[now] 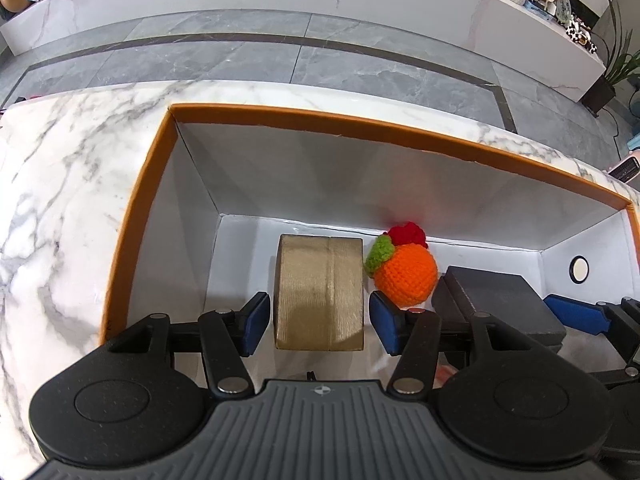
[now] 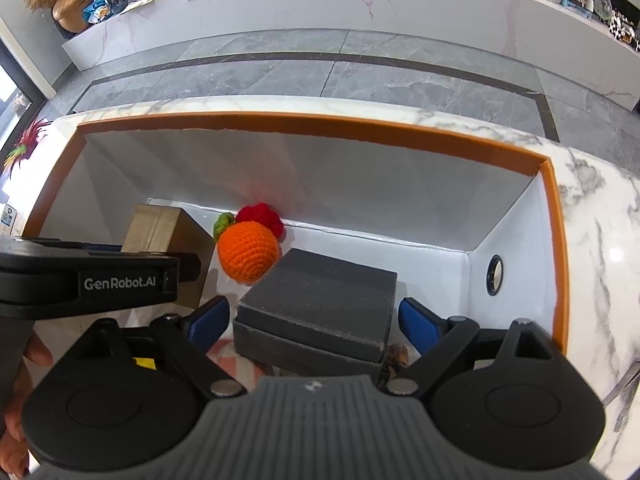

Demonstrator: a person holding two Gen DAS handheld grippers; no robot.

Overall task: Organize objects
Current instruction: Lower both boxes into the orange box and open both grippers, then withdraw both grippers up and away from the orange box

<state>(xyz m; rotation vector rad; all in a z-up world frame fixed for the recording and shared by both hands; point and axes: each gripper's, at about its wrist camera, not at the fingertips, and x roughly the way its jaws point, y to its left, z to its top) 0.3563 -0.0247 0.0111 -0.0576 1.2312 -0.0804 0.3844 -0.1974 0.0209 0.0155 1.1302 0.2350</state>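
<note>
Straddling gold box (image 1: 319,292) and grey box (image 2: 316,304), both tongs (image 1: 320,322) (image 2: 316,326) gape, pads clear

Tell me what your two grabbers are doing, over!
Left gripper open around gold box, pads clear. Right gripper open around dark grey box. Both inside orange-rimmed bin. Crochet orange sits between boxes.

Bright, even daylight; sharp focus throughout. Strong fisheye bending at edges. Soft shadows inside box (image 1: 360,184); faint glare on bench (image 2: 612,256).

Bin's (image 2: 558,240) right end free
</note>
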